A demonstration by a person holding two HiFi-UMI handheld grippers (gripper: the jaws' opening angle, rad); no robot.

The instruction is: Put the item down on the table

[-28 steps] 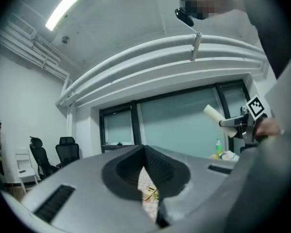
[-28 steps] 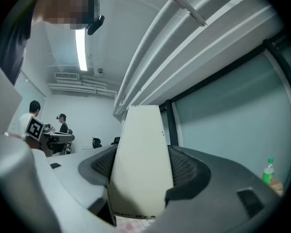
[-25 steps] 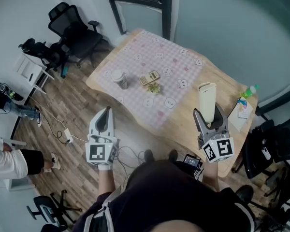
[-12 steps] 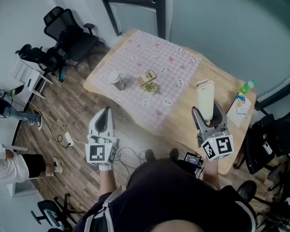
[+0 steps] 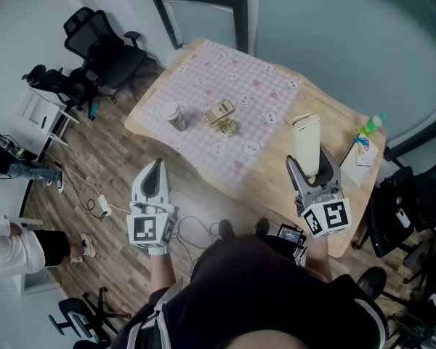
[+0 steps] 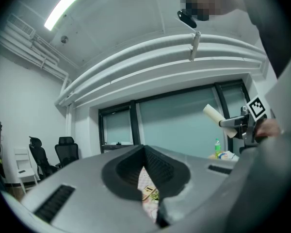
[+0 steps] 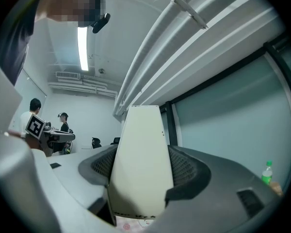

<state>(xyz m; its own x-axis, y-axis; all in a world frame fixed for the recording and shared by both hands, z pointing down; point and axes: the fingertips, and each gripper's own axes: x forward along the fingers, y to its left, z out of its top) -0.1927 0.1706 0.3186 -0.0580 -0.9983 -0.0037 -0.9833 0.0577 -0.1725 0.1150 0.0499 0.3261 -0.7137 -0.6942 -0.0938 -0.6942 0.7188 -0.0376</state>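
Observation:
My right gripper [image 5: 310, 174] is shut on a tall cream-coloured carton [image 5: 307, 145], held upright over the near right part of the wooden table [image 5: 334, 115]. In the right gripper view the carton [image 7: 140, 149] fills the space between the dark pads [image 7: 186, 166] of the right gripper [image 7: 140, 183]. My left gripper [image 5: 155, 169] hangs over the floor in front of the table's near edge. Its jaws are shut with nothing in them. In the left gripper view, the left gripper [image 6: 148, 181] shows only a sliver of the tablecloth between its pads.
A pink checked cloth [image 5: 225, 86] covers the table's left part, with a jar [image 5: 174, 115], a small calculator-like block [image 5: 219, 110] and a green sprig [image 5: 227, 127] on it. A green bottle [image 5: 373, 126] and a packet [image 5: 363, 153] sit at the right edge. Black office chairs [image 5: 105, 46] stand at the far left.
Both grippers hold as before, the carton still in the right one. Only the head view has shifted a little over the table.

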